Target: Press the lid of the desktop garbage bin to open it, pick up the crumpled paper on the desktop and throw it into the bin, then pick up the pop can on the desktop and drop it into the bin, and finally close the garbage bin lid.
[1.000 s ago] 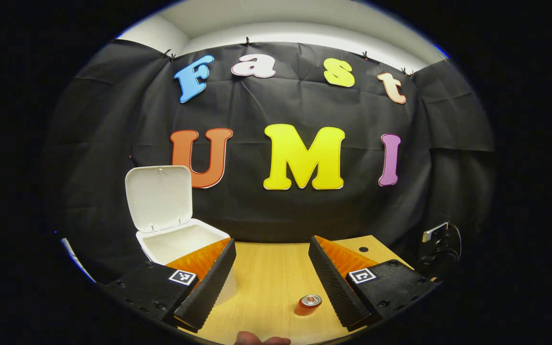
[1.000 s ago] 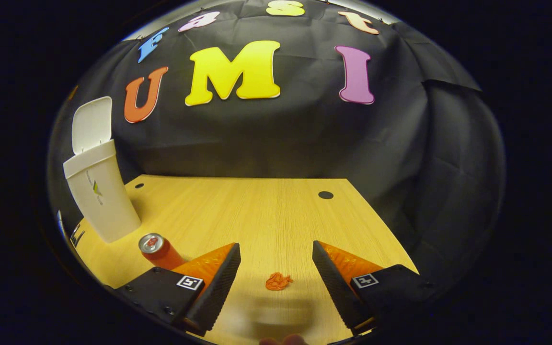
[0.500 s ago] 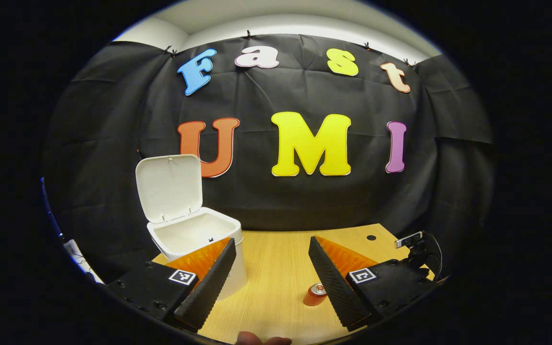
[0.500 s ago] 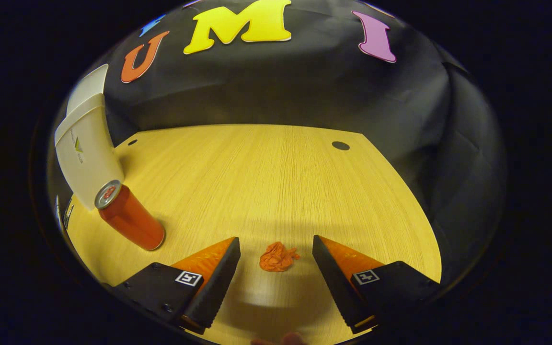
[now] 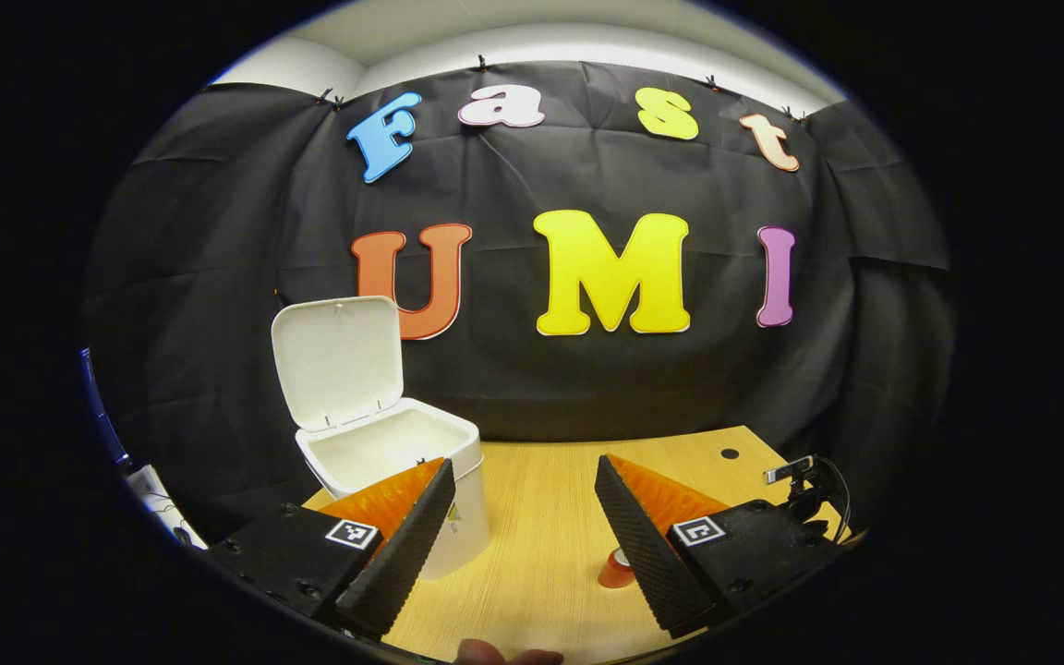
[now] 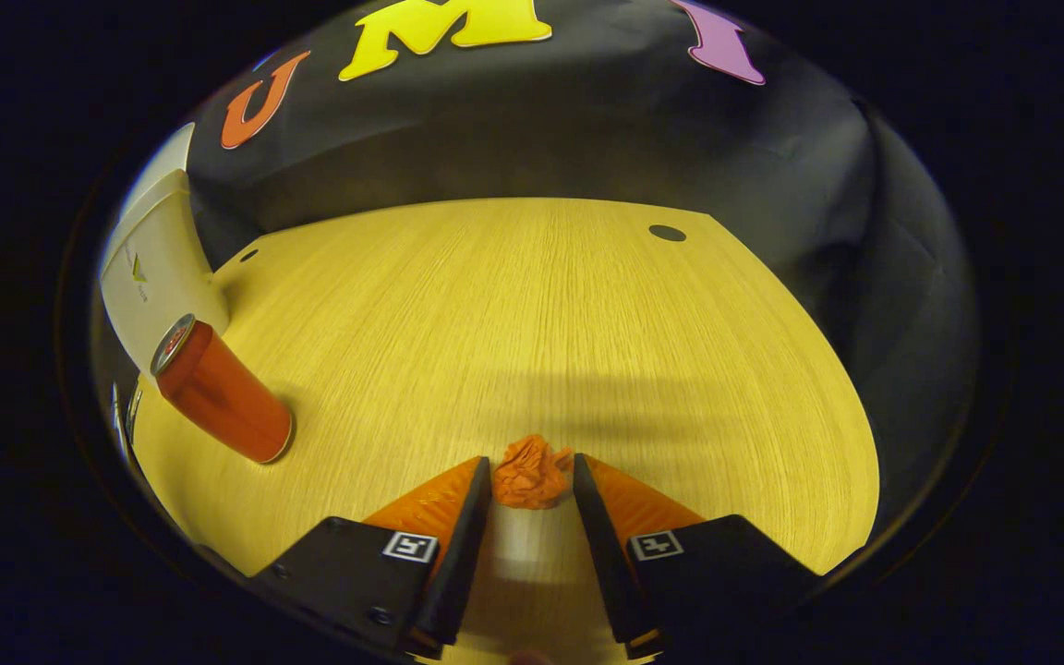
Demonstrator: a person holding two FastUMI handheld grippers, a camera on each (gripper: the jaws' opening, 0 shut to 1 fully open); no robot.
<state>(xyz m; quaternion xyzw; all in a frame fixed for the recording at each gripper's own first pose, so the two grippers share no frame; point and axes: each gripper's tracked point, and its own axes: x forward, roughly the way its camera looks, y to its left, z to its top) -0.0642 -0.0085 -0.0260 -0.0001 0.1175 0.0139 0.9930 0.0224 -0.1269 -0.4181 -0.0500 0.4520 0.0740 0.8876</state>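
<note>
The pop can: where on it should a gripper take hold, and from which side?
Grip the pop can across the middle of its round body, with the fingers on opposite sides. It stands upright on the desk beside the open bin, so a level approach from the clear desk side, away from the bin, probably suits best. Its smooth wall may slip; the rim offers little hold.

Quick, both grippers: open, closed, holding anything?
Left gripper: open, empty.
Right gripper: closed on the crumpled paper, low at the desktop.

One white bin, one red can, one crumpled paper, seemingly two desk holes.
</note>
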